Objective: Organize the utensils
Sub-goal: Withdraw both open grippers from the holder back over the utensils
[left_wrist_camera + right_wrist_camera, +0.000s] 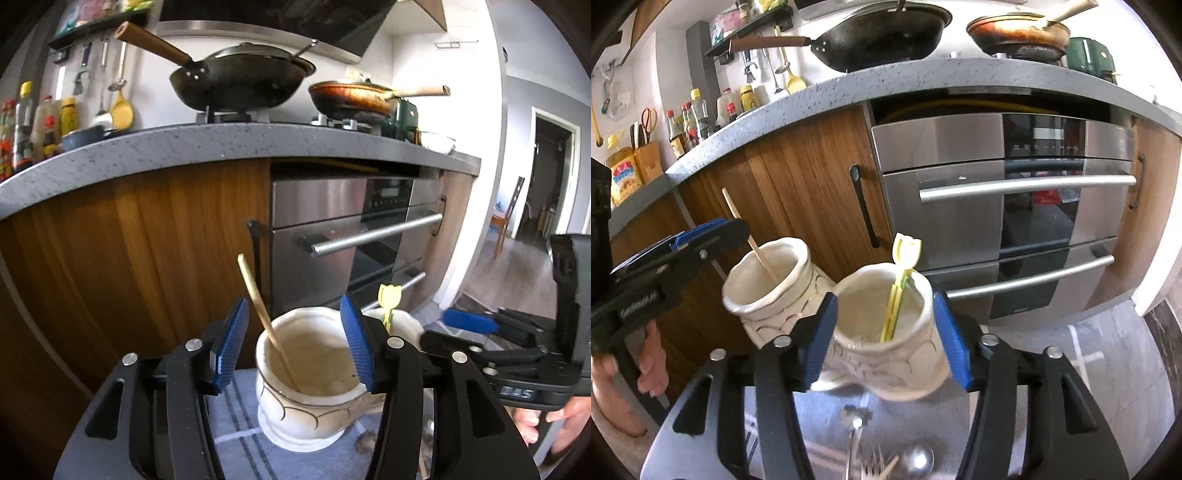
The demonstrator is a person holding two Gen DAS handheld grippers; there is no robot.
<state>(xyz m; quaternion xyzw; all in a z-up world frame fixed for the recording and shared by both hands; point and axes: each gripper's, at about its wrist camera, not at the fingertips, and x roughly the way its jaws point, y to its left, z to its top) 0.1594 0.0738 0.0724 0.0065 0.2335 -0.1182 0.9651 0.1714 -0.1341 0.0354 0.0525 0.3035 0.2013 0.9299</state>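
Note:
Two cream ceramic cups stand side by side on a grey striped cloth. The left cup holds a wooden chopstick; it also shows in the right wrist view. My left gripper is open around it, its right pad at the rim and its left pad clear of the cup. The right cup holds a yellow tulip-topped pick. My right gripper is closed on this cup, its blue pads against both sides. A metal spoon and more utensils lie on the cloth below.
A wooden cabinet and a steel oven with bar handles stand straight ahead under a grey counter. A black wok and a frying pan sit on the stove. Bottles line the counter's left.

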